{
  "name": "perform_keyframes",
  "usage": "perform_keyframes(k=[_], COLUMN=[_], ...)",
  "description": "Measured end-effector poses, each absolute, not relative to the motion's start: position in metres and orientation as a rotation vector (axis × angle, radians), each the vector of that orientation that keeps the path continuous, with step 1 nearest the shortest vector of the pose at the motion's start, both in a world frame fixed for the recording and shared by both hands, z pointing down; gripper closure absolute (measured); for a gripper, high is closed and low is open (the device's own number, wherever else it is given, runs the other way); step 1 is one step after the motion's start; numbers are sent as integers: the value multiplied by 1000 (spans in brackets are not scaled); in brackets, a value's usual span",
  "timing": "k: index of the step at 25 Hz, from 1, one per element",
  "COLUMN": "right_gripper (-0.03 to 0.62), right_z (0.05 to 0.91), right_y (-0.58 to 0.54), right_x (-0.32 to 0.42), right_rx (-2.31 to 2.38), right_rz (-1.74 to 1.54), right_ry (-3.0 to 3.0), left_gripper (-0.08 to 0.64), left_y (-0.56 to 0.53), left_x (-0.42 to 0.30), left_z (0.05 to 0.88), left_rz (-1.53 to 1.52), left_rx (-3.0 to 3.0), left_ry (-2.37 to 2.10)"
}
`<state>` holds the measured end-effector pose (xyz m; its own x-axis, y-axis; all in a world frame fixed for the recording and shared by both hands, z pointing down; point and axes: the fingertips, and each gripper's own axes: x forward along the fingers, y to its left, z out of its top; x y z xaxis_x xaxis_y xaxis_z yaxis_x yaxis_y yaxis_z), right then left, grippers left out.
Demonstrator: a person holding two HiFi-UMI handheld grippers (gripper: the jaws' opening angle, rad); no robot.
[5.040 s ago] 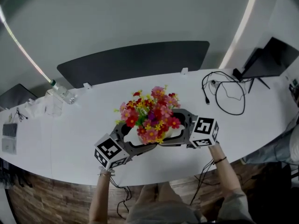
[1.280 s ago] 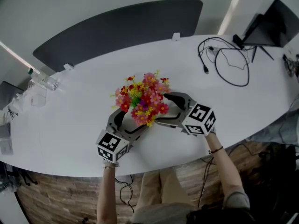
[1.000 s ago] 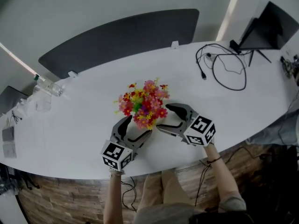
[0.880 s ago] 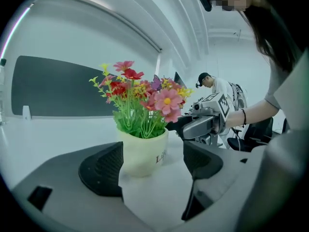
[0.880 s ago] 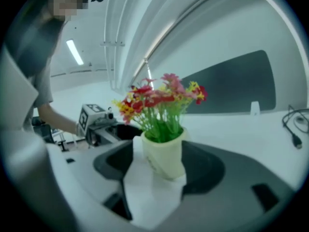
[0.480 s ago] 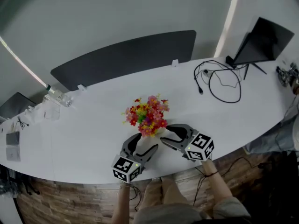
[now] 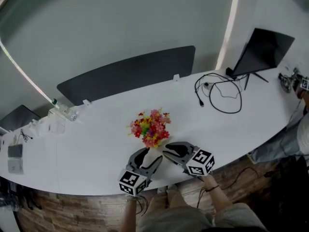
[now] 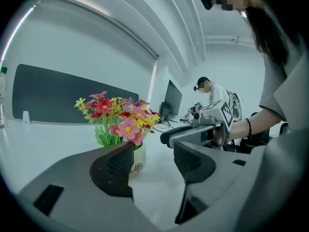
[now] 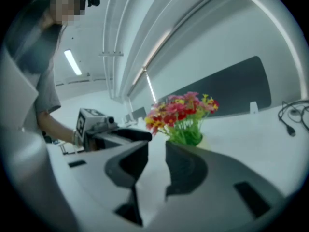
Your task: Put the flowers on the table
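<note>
Both grippers have pulled back from the flowers (image 7: 150, 127), which they were hugging from both sides a little while ago. Now the flowers stand alone.

The left gripper (image 7: 150, 154) has a wide gap between its two dark, ridged pads. Its jaws are closing, and nothing is between them. The right gripper (image 7: 169, 150) has only a thin gap left. Its jaws are closing too, with nothing in them.

The flowers are just ahead of both grippers, a bit farther in on the white surface (image 7: 96, 134). From the left gripper they sit ahead and a little to the left. From the right gripper they sit ahead and a little to the right. They stand straight up, stems pointing to the ceiling. Both grippers look about as near, so I cannot tell which is closer.

The flowers are small and bright: red, pink and yellow, with green leaves. They sit in a little round white pot (image 8: 137, 159) with some print on it. The surface is smooth and plain.

The job looks done. I think the grippers only need to keep clear of the pot so it does not tip.
</note>
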<state>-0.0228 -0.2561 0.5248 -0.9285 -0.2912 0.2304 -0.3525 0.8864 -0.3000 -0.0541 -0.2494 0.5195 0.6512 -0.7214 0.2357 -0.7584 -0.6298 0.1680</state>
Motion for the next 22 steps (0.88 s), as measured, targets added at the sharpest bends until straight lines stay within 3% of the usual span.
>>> perform_keyframes(k=[22], right_gripper=[552], right_z=[475], right_y=[-233], right_x=[-30], right_rx=[529], right_rz=[418], right_ry=[-2974], left_gripper=[499], left_y=[-226], left_x=[-57], left_z=[472], left_rz=[160], left_rx=[2713], left_ry=[-1210])
